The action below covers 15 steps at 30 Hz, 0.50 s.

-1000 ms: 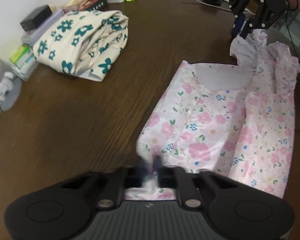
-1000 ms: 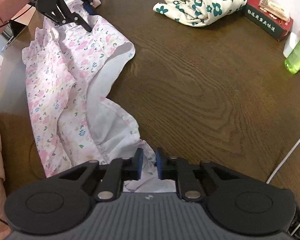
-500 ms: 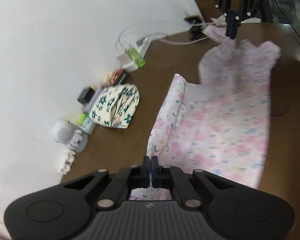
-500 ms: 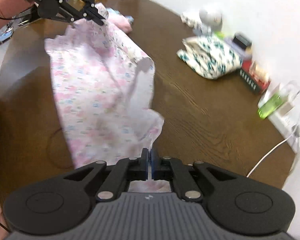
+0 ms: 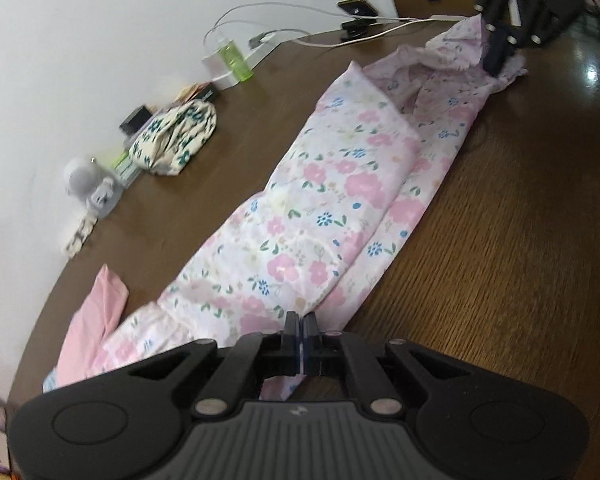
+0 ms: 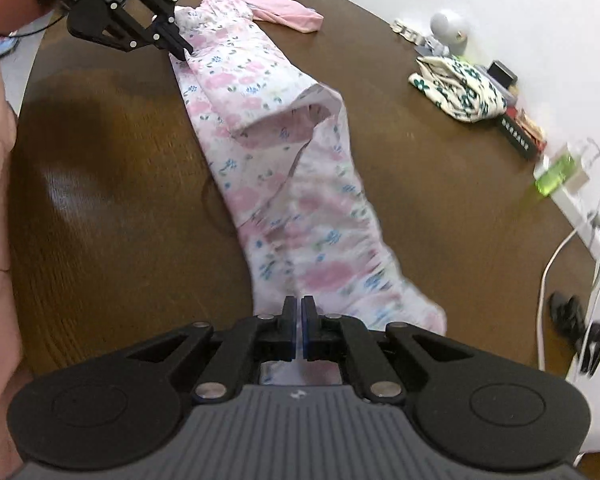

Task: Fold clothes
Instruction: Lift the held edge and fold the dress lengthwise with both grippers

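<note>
Fabric lay stretched in a long band across the wooden tabletop [image 5: 520,240]: a floral garment [image 5: 320,216], white with pink and blue blossoms, folded lengthwise so that one layer overlapped another. The left gripper [image 5: 301,334] was pinched tight on one end of it, jaws together with cloth trapped between them. The right gripper [image 6: 299,328] was likewise clamped on the opposite end, its jaws nearly touching and pale fabric showing just behind them. In the right wrist view the garment [image 6: 284,184] ran away from the camera toward the left gripper [image 6: 180,46], whose fingertips met the cloth at the far end; partway along, one layer stood open in a loose pocket. In the left wrist view the right gripper [image 5: 496,56] sat at the ruffled far end.

A plain pink garment [image 5: 96,320] lay beside the near end in the left wrist view, touching the floral one. Against the white wall [image 5: 80,60], well apart from the floral garment, sat a folded cream garment with teal flowers [image 5: 176,140], a small white figurine [image 5: 90,186], a green bottle [image 5: 234,60] and white cables [image 5: 300,20]. Motion blur softened the edges of both views.
</note>
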Motion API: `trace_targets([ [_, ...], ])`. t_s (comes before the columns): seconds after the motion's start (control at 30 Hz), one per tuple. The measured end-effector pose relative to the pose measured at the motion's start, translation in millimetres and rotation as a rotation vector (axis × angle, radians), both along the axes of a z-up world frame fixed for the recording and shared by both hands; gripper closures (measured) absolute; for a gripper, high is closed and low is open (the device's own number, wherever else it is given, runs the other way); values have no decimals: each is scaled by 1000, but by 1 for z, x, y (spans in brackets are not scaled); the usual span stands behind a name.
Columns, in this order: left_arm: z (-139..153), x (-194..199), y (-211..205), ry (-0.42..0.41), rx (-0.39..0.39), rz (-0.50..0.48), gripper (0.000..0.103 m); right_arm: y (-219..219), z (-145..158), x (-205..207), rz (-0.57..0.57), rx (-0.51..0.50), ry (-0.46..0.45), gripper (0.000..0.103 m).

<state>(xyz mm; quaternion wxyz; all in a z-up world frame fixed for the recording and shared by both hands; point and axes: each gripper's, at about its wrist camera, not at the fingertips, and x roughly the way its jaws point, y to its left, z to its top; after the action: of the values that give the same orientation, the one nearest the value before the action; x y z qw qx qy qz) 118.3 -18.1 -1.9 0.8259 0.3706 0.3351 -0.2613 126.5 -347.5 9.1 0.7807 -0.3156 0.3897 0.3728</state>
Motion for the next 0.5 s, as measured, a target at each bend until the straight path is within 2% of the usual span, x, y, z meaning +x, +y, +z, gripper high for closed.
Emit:
trace_targets([
  [0.17,-4,4,7,18,-13,48,103,-12,-9,-9,-69,64,5,101],
  [0.33,-7,5,11,30,-36,71,103,-19,5,-14,-111,180,38,99],
  [0.43,-7,5,13,31,-51,75,103,-22,26,-21,-136,281,45,90],
  [0.5,-6,3,13,29,-57,77,103,-22,42,-23,-157,357,22,80],
])
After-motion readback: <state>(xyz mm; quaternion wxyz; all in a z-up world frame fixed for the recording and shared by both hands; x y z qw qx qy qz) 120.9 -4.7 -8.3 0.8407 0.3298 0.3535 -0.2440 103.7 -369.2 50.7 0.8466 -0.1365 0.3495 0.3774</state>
